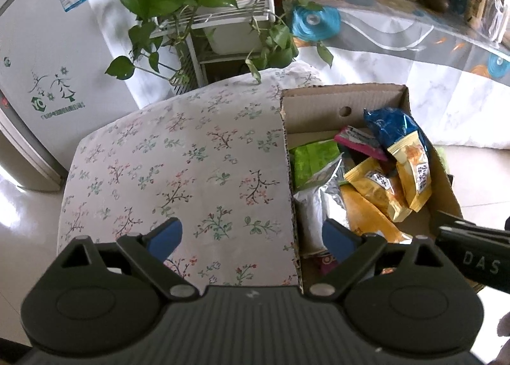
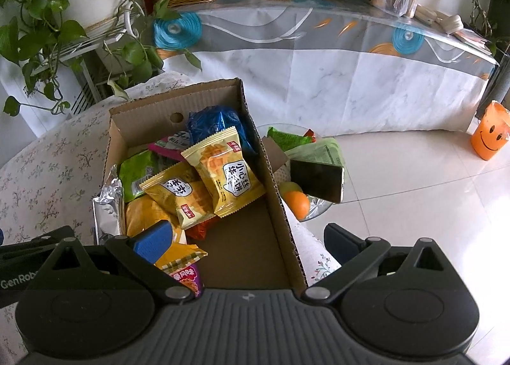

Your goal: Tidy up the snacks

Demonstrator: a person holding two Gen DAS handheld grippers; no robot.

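Observation:
A cardboard box (image 2: 274,180) stands on a floral-cloth table (image 1: 178,167). It holds several snack packs: two yellow packs (image 2: 223,170), a blue bag (image 2: 210,122), a green pack (image 2: 137,170), a silver bag (image 2: 106,205) and a pink pack. The box also shows in the left wrist view (image 1: 344,100). My left gripper (image 1: 251,237) is open and empty, over the box's left wall. My right gripper (image 2: 248,240) is open and empty, straddling the box's right wall, its left finger (image 2: 153,242) over the snacks.
Right of the box a small glass table (image 2: 318,208) holds a phone, an orange and green packs. A cloth-covered long table (image 2: 318,55) with a basket stands behind. A plant rack (image 1: 204,14) and a fridge (image 1: 38,78) stand at the left. An orange smiley bag (image 2: 489,132) sits on the floor.

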